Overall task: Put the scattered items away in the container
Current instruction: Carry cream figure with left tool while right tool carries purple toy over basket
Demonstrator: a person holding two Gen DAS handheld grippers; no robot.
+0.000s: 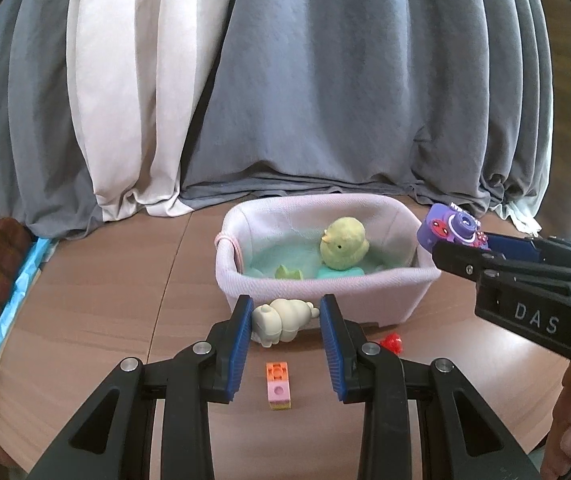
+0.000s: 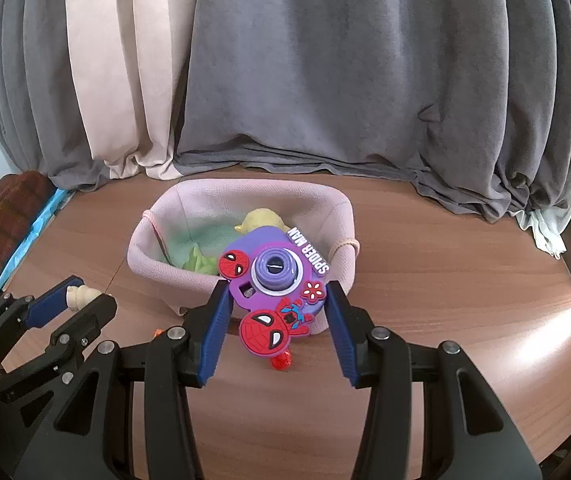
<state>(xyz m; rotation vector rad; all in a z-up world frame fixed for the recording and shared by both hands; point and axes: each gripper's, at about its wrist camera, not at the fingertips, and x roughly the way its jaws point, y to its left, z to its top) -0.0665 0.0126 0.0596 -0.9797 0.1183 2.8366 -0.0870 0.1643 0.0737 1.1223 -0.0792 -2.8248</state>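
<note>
Gripping purple toy camera (image 2: 275, 280) in right claw (image 2: 277, 320), cream toy (image 1: 283, 318) in left claw (image 1: 286, 340); light, hard, side-held, mid-frame.

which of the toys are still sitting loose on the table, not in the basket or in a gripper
Two: the orange-and-pink block and the small red toy, both on bare wood in front of the pink basket. The cream toy and purple camera are held; the yellow chick is inside.

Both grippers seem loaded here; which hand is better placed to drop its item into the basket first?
Probably right. The right gripper holds the purple toy camera at the pink basket's rim. The left gripper grips the cream toy in front of the basket's near wall.
</note>
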